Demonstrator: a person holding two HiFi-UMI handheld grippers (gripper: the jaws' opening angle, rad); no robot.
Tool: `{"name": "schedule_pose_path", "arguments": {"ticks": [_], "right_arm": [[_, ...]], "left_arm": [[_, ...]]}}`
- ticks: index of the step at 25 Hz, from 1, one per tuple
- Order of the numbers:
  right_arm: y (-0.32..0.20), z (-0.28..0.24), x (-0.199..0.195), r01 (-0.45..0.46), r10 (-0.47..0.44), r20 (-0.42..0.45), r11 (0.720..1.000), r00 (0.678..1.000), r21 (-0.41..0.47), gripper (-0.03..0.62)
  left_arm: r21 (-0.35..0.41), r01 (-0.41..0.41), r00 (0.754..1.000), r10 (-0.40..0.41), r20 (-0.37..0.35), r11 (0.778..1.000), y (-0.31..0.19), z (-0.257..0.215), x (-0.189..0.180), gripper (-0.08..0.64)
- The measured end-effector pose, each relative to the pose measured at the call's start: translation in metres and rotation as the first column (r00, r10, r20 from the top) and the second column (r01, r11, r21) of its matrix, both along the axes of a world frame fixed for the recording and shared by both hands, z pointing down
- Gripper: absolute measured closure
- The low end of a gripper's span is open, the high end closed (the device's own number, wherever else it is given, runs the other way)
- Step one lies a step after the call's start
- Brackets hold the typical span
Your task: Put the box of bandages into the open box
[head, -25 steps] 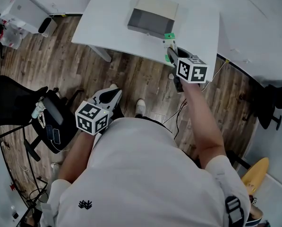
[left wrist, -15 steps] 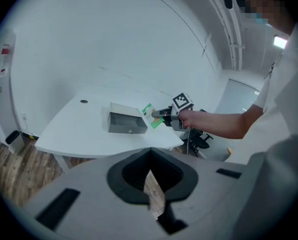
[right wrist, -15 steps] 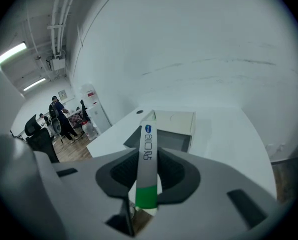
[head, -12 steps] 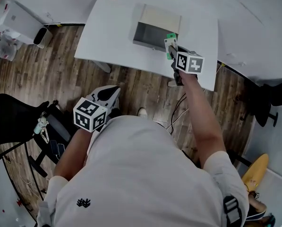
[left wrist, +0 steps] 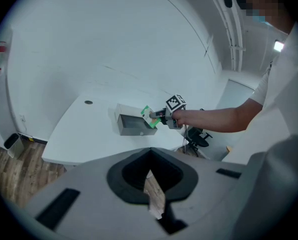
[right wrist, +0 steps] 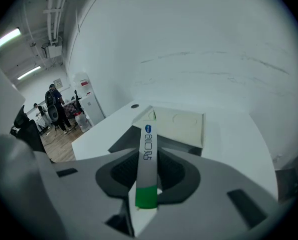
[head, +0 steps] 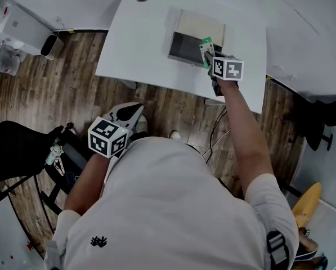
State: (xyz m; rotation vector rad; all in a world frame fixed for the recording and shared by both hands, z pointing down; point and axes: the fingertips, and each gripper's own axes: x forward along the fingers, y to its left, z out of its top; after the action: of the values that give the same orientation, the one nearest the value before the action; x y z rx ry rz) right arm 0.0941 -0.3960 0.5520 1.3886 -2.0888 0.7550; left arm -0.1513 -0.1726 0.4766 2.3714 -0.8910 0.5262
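Just ahead of the right tongs (head: 209, 54) lies the open box (head: 186, 45). They have come in from the table (head: 139, 44) edge this past second, so only lowering and release seem left. Their jaws pinch the box of bandages (right wrist: 147, 159) (partly open, edge-on). The open box looks empty. The left tongs (head: 131, 112) hang back, nearly closed, holding nothing.

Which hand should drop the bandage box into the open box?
The right. The right gripper holds the bandage box right at the open box on the table. The left gripper holds nothing and hangs low over the floor, far from the table.
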Motion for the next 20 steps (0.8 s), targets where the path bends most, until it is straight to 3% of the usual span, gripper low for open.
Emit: {"name": "schedule_pose_path", "arguments": {"ticks": [12, 20], "right_arm": [[-0.023, 0.026, -0.021, 0.077, -0.078, -0.073, 0.997, 0.994, -0.023, 0.505], [-0.03, 0.043, -0.031, 0.167, -0.174, -0.145, 0.984, 0.974, -0.059, 0.505]], "left_arm": [[-0.031, 0.022, 1.0, -0.022, 0.017, 0.999, -0.007, 0.009, -0.029, 0.557], [-0.042, 0.027, 0.999, -0.026, 0.018, 0.999, -0.014, 0.013, -0.028, 0.557]]}}
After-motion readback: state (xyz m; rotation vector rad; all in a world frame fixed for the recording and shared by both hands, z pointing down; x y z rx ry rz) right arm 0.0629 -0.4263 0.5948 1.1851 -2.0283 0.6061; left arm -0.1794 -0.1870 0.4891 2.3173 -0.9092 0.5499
